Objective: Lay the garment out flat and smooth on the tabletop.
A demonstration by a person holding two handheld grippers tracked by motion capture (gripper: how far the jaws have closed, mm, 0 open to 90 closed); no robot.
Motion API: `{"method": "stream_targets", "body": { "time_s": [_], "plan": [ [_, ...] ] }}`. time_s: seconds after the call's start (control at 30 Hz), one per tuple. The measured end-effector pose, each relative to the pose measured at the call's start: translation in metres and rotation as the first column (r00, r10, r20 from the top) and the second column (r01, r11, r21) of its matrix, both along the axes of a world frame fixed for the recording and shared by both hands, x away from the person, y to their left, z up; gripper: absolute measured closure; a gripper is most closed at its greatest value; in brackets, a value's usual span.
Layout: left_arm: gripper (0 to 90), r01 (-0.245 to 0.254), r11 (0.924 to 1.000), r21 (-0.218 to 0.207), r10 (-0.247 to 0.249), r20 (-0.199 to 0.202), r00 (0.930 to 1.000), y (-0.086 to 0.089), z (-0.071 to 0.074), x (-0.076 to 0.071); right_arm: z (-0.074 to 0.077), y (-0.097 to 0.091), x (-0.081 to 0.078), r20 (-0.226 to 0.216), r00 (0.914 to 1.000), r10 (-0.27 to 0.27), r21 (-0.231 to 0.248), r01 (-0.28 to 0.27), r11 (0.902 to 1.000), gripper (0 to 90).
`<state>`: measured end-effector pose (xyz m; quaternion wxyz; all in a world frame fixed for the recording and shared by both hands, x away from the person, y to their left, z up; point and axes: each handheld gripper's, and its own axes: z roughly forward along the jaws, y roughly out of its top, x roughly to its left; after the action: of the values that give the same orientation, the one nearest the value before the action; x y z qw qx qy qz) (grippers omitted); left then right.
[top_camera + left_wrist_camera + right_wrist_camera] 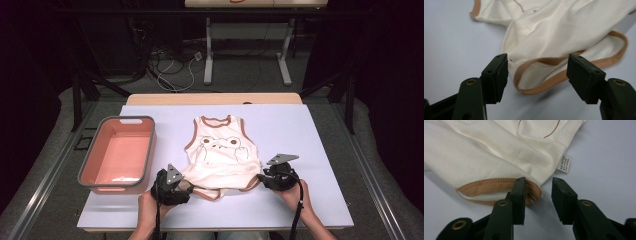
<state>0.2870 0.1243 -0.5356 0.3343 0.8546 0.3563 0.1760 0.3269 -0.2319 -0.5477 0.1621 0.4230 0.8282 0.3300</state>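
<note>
A cream sleeveless baby bodysuit [220, 150] with brown trim and a frog print lies flat on the white table top [300, 130], neck away from me. My left gripper [189, 186] is at its lower left corner. In the left gripper view its jaws stand wide apart [540, 75]; a brown-edged leg opening [541, 61] lies between them, untouched by the pads. My right gripper [262, 176] is at the lower right corner. Its jaws [539, 195] are apart with bare table in the gap, and the left jaw overlaps the brown hem [496, 183]. A white care label [564, 164] sticks out of the side seam.
A pink basin with a grey rim [150, 150] stands empty on the table's left side, close to my left gripper. Beyond the table's wooden far edge [215, 99] are dark floor, cables and the legs of another table [209, 60].
</note>
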Motion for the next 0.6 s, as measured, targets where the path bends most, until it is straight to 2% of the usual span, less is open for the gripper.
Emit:
{"method": "stream_targets", "body": {
  "time_s": [0.13,0.33,0.47,0.5,0.6],
  "plan": [
    [29.6,0.048,0.9987,-0.016,-0.048,0.012,0.9988,-0.014,0.001,-0.009,0.002,0.000,-0.001,-0.005,1.0000,-0.006,0.016,0.006,0.9999,52.6],
    [26.3,0.136,0.9906,-0.011,-0.136,0.003,0.9907,-0.036,-0.002,-0.018,0.001,-0.001,0.001,-0.014,0.9998,-0.016,0.018,0.016,0.9997,46.0],
    [28.5,0.176,0.9844,-0.003,-0.176,-0.007,0.9844,-0.048,-0.005,-0.025,0.002,-0.001,0.000,-0.010,0.9998,-0.018,0.011,0.018,0.9998,43.8],
    [29.5,0.185,0.9828,-0.002,-0.185,-0.006,0.9828,-0.050,-0.005,-0.025,0.002,-0.001,0.000,-0.008,0.9997,-0.023,0.021,0.023,0.9995,43.6],
    [34.9,0.208,0.9781,0.007,-0.208,-0.012,0.9781,-0.057,-0.008,-0.026,0.001,-0.001,0.001,-0.009,0.9997,-0.021,0.022,0.021,0.9995,42.8]
  ]
}}
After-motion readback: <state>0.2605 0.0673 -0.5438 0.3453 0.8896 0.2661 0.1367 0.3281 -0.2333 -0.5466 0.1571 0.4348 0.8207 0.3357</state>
